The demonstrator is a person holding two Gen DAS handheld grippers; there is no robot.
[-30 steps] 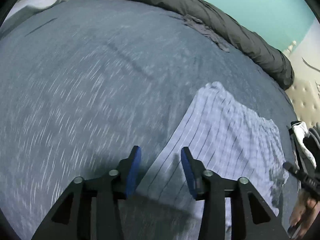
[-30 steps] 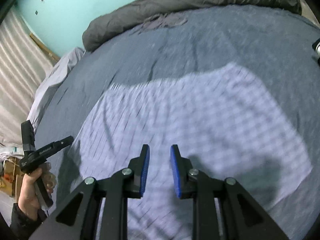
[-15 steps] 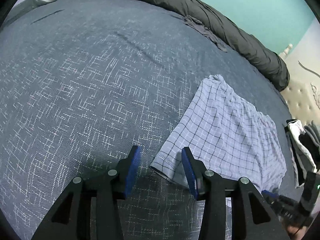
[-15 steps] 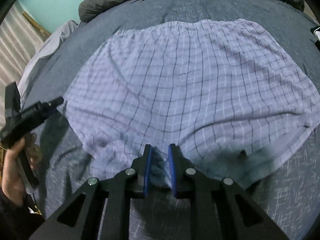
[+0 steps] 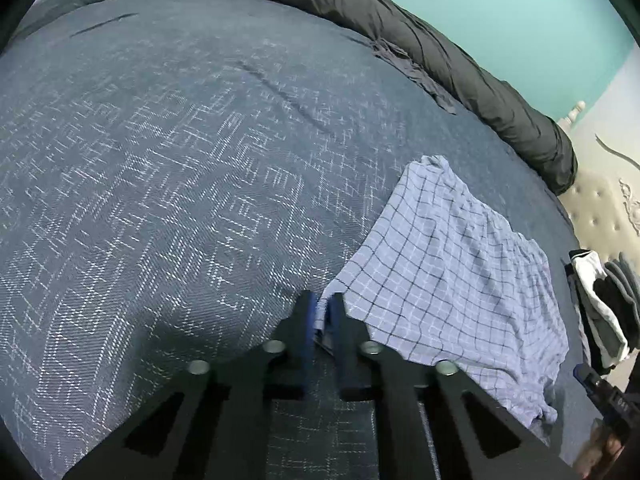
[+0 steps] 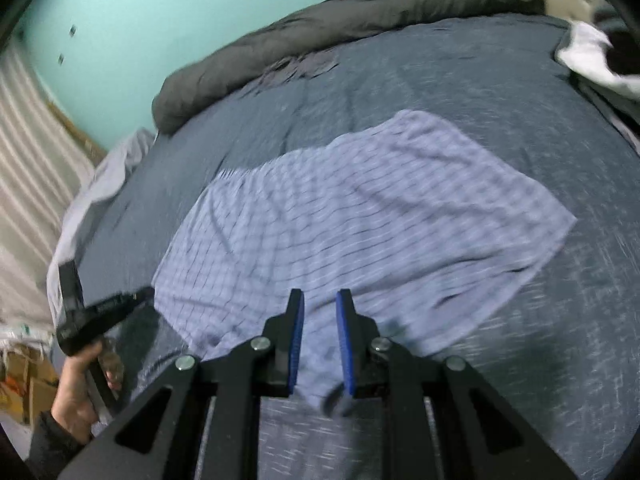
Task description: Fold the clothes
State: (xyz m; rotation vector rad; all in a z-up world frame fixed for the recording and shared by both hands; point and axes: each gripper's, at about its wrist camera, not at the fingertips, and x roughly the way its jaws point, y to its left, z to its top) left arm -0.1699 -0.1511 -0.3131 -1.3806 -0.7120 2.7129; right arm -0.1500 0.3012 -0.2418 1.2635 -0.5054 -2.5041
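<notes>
A light blue checked pair of shorts (image 5: 448, 264) lies flat on the dark blue bedspread (image 5: 180, 184). My left gripper (image 5: 322, 312) is shut on the shorts' near left corner. In the right wrist view the shorts (image 6: 360, 216) spread across the middle of the bed. My right gripper (image 6: 320, 312) is open, its blue pads just above the near edge of the shorts and holding nothing. The left gripper also shows in the right wrist view (image 6: 136, 298), at the shorts' left corner, held by a hand.
A rolled dark grey duvet (image 5: 420, 52) runs along the far edge of the bed. A pile of black and white clothes (image 5: 600, 304) lies at the right by the tufted headboard (image 5: 604, 208). A pale sheet (image 6: 92, 184) hangs off the left side.
My left gripper closed on the shorts' corner. My right gripper, shut on the near edge half a second ago, has opened and lifted back from the cloth.
</notes>
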